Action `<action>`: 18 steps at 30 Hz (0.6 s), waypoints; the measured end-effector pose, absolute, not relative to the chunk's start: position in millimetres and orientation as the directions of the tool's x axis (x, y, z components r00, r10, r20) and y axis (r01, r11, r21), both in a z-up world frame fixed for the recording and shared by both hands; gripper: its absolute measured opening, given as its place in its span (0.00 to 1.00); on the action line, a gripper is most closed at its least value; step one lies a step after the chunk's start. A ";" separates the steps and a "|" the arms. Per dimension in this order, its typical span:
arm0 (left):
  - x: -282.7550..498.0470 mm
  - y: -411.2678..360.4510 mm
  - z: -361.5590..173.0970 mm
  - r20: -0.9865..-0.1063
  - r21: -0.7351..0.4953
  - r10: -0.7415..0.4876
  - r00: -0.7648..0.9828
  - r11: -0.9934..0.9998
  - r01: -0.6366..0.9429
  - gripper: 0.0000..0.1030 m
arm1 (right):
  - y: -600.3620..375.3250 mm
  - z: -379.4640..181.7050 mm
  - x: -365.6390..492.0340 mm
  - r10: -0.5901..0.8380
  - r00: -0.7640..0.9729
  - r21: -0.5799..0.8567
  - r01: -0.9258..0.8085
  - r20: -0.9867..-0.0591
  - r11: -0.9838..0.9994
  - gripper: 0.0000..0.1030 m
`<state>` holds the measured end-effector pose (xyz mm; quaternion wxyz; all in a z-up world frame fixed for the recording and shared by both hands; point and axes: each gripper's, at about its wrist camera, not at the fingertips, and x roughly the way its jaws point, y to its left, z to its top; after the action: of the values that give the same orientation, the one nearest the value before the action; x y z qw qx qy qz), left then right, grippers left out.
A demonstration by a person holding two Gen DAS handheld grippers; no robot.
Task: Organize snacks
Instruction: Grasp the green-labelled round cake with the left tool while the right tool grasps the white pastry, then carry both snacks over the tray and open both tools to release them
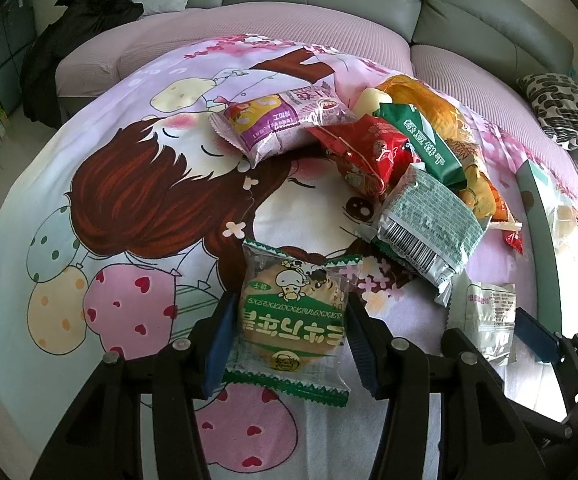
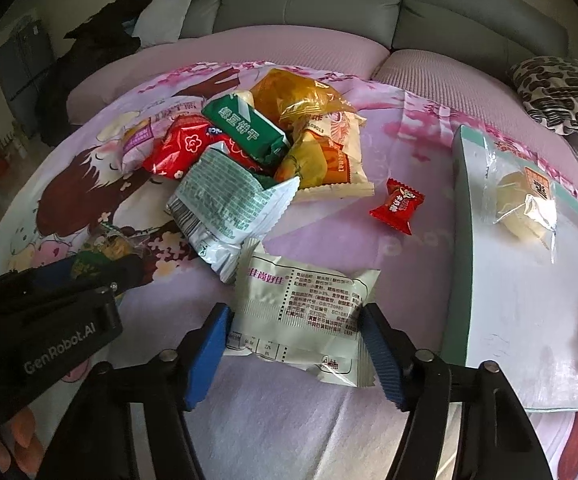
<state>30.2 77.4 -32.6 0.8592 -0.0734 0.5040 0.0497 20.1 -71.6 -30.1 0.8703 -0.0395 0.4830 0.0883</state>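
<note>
My left gripper (image 1: 289,344) is shut on a clear, green-edged biscuit packet (image 1: 289,312), with a blue pad pressing each side just above the cartoon-print cloth. Beside it, my right gripper (image 2: 295,344) is shut on a flat white packet (image 2: 305,304) that lies on the cloth; its pads touch both edges. The right wrist view shows the left gripper (image 2: 97,268) at the lower left. A pile of snacks lies beyond: a green packet (image 2: 249,128), a red one (image 2: 185,148), orange bags (image 2: 309,96) and a silver-green packet (image 2: 225,200).
A teal-rimmed white tray (image 2: 459,240) stands at the right and holds a clear-wrapped pale pastry (image 2: 525,208). A small red candy (image 2: 397,204) lies between pile and tray. A purple packet (image 1: 281,120) lies left of the pile. A grey sofa (image 2: 309,4) stands behind.
</note>
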 end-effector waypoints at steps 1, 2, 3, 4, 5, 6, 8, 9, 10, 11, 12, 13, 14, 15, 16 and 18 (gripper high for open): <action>30.0 77.8 -32.4 -0.873 -0.076 0.011 0.488 0.984 -0.158 0.52 | -72.1 -29.1 19.7 0.113 0.521 0.015 -0.188 -0.846 0.982 0.61; 30.0 78.1 -31.9 -0.872 -0.077 0.010 0.489 0.985 -0.156 0.52 | -73.0 -27.9 19.3 0.113 0.524 0.018 -0.182 -0.844 0.983 0.60; 29.8 78.5 -31.0 -0.871 -0.081 0.005 0.492 0.985 -0.154 0.51 | -74.2 -26.8 19.5 0.114 0.527 0.023 -0.177 -0.842 0.984 0.59; 30.0 78.8 -30.2 -0.869 -0.084 0.003 0.495 0.985 -0.153 0.50 | -75.5 -26.1 19.6 0.115 0.529 0.026 -0.173 -0.841 0.985 0.58; 29.5 79.2 -28.6 -0.866 -0.088 -0.001 0.500 0.985 -0.151 0.50 | -76.5 -25.5 19.8 0.115 0.531 0.029 -0.168 -0.840 0.985 0.58; 29.2 79.7 -27.5 -0.864 -0.090 -0.002 0.504 0.985 -0.150 0.50 | -77.6 -24.4 19.7 0.115 0.534 0.031 -0.164 -0.838 0.986 0.58; 28.3 80.8 -25.0 -0.859 -0.094 -0.004 0.513 0.984 -0.149 0.50 | -80.2 -19.9 18.3 0.121 0.543 0.041 -0.156 -0.831 0.987 0.57; 27.6 81.6 -22.9 -0.854 -0.098 -0.006 0.520 0.984 -0.148 0.50 | -81.5 -17.1 17.8 0.126 0.549 0.048 -0.155 -0.826 0.987 0.57; 27.0 82.3 -21.1 -0.851 -0.101 -0.007 0.526 0.984 -0.149 0.50 | -82.4 -14.3 17.1 0.128 0.557 0.051 -0.152 -0.821 0.987 0.57; 26.2 83.1 -19.1 -0.846 -0.104 -0.007 0.534 0.983 -0.152 0.50 | -83.2 -11.9 16.3 0.129 0.564 0.053 -0.149 -0.816 0.987 0.57; 25.4 84.1 -17.7 -0.842 -0.106 -0.006 0.539 0.982 -0.156 0.50 | -84.1 -8.7 15.0 0.133 0.571 0.059 -0.146 -0.810 0.988 0.57; 24.5 85.9 -15.3 -0.838 -0.110 -0.005 0.545 0.981 -0.161 0.50 | -85.1 -5.6 13.8 0.137 0.578 0.066 -0.142 -0.805 0.988 0.57; 23.1 86.2 -13.8 -0.835 -0.112 -0.003 0.550 0.980 -0.164 0.50 | -86.8 -0.6 12.2 0.144 0.590 0.076 -0.138 -0.795 0.987 0.57; 21.6 87.1 -10.0 -0.827 -0.114 -0.001 0.562 0.980 -0.166 0.50 | -88.2 3.3 12.0 0.147 0.600 0.081 -0.136 -0.787 0.987 0.57; 20.2 87.2 -6.2 -0.818 -0.115 0.000 0.575 0.980 -0.164 0.50 | -89.4 8.0 11.4 0.148 0.613 0.084 -0.132 -0.776 0.988 0.57; 17.4 85.5 1.9 -0.798 -0.119 -0.002 0.603 0.981 -0.154 0.50 | -92.1 15.2 10.1 0.149 0.636 0.089 -0.125 -0.757 0.988 0.57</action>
<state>17.4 85.5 1.9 0.8909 -0.0880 0.4435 0.0425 10.1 -92.1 15.2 0.9043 0.0139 0.4198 0.0758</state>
